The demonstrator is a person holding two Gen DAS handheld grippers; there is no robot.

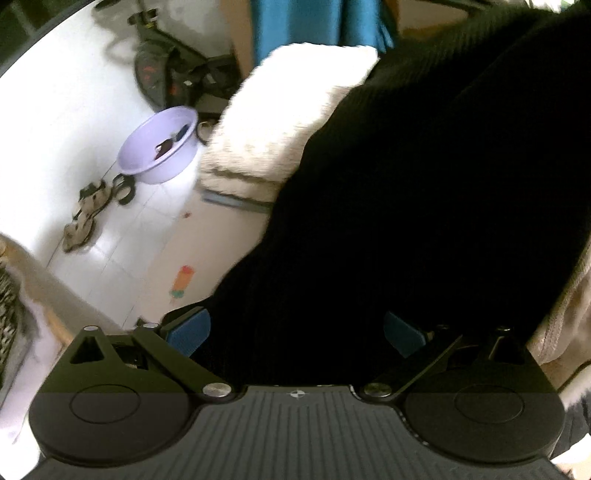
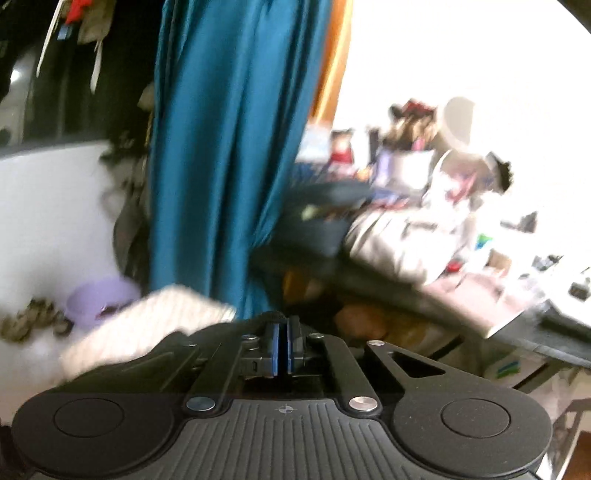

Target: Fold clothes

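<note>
Left gripper [image 1: 297,334] jaws spread wide, black knit garment [image 1: 424,206] filling the gap between the blue pads [image 1: 188,332] and extending ahead; folded cream blanket [image 1: 280,122] beyond it, lavender basin [image 1: 159,146] ahead-left on white floor [image 1: 55,122].

One black garment [image 1: 424,206], one cream blanket [image 1: 280,122], one lavender basin [image 1: 157,147], one teal curtain [image 2: 229,147], two sandals [image 1: 86,214].

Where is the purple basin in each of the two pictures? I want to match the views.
Left wrist view: the purple basin sits on the white floor, upper left, beside the cream folded blanket.
Right wrist view: the basin is blurred, low at the left edge, left of the blanket.
Shared landmark: the teal curtain hangs behind both.
</note>
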